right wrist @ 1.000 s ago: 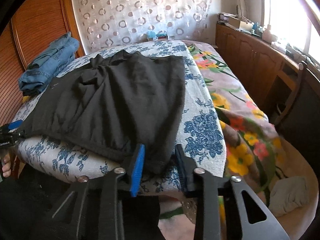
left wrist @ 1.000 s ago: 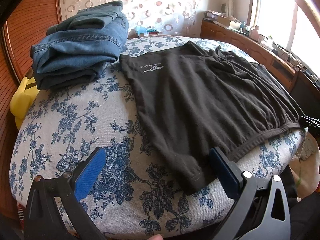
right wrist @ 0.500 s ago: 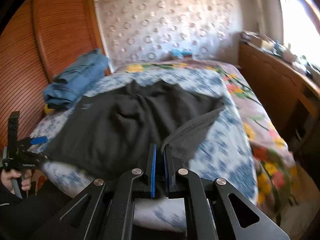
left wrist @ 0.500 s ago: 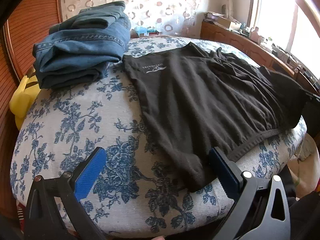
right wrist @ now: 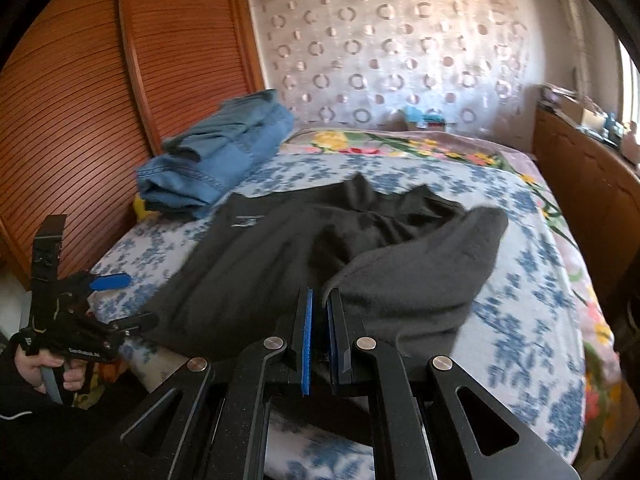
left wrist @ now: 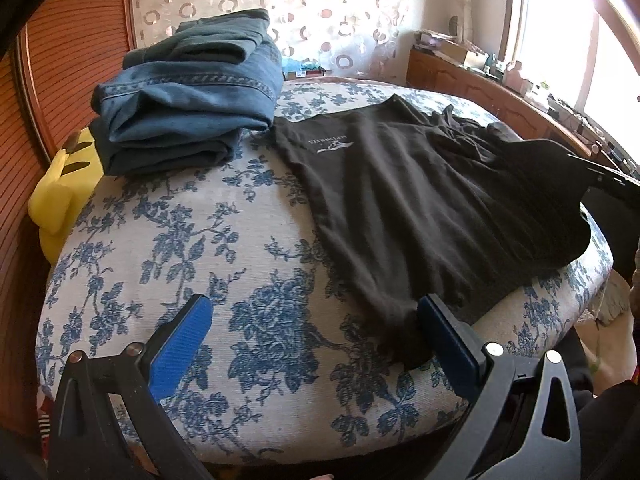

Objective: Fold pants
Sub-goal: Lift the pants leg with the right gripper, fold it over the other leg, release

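Lifted since a second ago: right-hand corner of the dark charcoal knit pants (right wrist: 280, 256), now peeled off the blue-flowered bedspread (left wrist: 192, 240) with its paler underside showing, pinched tight in the clamped right gripper (right wrist: 318, 320). Left gripper (left wrist: 312, 336) spread wide at the near left corner, cloth just beside its right pad, nothing gripped. Remaining pants spread flat on the bed, beside the folded blue denim jeans (left wrist: 188, 116). Best carried low and steady across toward the left edge, keeping the fold line straight, edges matched before letting go, left corner pinned if cloth drags.
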### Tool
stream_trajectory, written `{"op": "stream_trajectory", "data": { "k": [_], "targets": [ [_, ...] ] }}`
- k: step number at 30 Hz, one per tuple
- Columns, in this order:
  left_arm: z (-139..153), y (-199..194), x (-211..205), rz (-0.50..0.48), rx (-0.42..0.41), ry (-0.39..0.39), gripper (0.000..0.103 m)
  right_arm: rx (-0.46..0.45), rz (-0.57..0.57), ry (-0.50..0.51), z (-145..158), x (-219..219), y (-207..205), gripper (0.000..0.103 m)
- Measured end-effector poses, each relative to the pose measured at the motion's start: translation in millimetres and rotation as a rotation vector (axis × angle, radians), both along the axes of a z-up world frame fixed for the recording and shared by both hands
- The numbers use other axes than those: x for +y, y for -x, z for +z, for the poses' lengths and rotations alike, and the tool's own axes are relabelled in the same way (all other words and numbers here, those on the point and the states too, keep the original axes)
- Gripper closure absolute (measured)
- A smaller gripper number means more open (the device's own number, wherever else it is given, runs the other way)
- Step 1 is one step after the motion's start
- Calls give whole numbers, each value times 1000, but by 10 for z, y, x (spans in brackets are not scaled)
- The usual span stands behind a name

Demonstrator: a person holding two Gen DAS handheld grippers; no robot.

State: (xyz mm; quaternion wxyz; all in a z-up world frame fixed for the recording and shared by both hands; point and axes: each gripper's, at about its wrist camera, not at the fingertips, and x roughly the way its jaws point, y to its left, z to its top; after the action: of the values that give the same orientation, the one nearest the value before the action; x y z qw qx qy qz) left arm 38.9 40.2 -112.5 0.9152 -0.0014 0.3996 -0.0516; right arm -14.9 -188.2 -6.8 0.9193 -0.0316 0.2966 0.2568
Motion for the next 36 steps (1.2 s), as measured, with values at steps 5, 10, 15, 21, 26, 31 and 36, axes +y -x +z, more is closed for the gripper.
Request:
{"op": "stream_trajectory", "data": {
  "k": [5, 10, 15, 21, 26, 31, 36],
  "targets": [
    [41, 41, 95, 13, -14, 3, 0, -8, 73, 2, 45, 172, -63, 96],
    [67, 73, 205, 32, -25, 10, 0, -9, 156, 6, 51, 458, -142, 96],
    [58, 95, 303, 52, -28, 17, 0, 19, 224, 3, 18, 682, -231, 96],
    [37, 99, 373, 64, -24, 27, 0, 65, 263, 24, -92, 796, -322, 96],
    [45, 76, 329, 44, -24, 33, 0, 78, 245, 12, -114, 718, -392, 77],
    [93, 38, 194, 6, -33, 46, 0, 40, 189, -7, -42, 458, -365, 67],
    [141, -29, -8, -52, -37, 55, 2, 4, 88, 33, -75, 143, -373, 66]
  ]
}}
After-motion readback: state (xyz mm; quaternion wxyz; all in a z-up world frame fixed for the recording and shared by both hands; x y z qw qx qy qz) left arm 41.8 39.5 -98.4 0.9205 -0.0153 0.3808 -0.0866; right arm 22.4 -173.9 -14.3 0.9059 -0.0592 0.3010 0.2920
